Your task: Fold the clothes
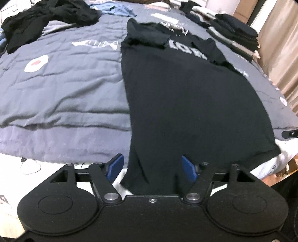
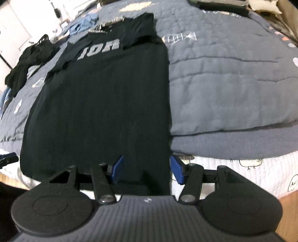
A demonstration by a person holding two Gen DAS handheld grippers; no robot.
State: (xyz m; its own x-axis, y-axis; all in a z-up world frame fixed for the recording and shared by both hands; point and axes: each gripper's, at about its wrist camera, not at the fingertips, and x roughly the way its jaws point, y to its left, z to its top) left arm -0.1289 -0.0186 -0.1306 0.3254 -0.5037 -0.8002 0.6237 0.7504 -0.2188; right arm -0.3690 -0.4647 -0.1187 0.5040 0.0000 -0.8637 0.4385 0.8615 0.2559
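Both grippers positioned at the near hem of a black T-shirt (image 1: pixel 186 96) laid flat on a grey-blue quilt (image 1: pixel 61 89). Left gripper (image 1: pixel 152 168): blue pads (image 1: pixel 115 167) spread wide apart, gripping nothing, with the shirt's left hem corner lying in the gap between them and its left edge just inside the left pad. Right gripper (image 2: pixel 148 169): pads (image 2: pixel 176 169) likewise spread wide, nothing clamped, with the shirt's (image 2: pixel 104 104) right hem corner between them and its right edge just inside the right pad. Ahead of both sets of fingers, shirt body stretched straight away toward the far end, both sleeves folded inward over the chest, partly covering large grey lettering (image 2: pixel 99 48). Far ahead and left of the left fingers, a crumpled heap of dark clothes (image 1: pixel 48 20) and a blue garment (image 1: pixel 115 8) beyond it. Far ahead and right of the left fingers, a stack of folded clothes (image 1: pixel 234 37) near the quilt's edge. White printed sheet (image 2: pixel 242 173) exposed beside the right pad of the right gripper.
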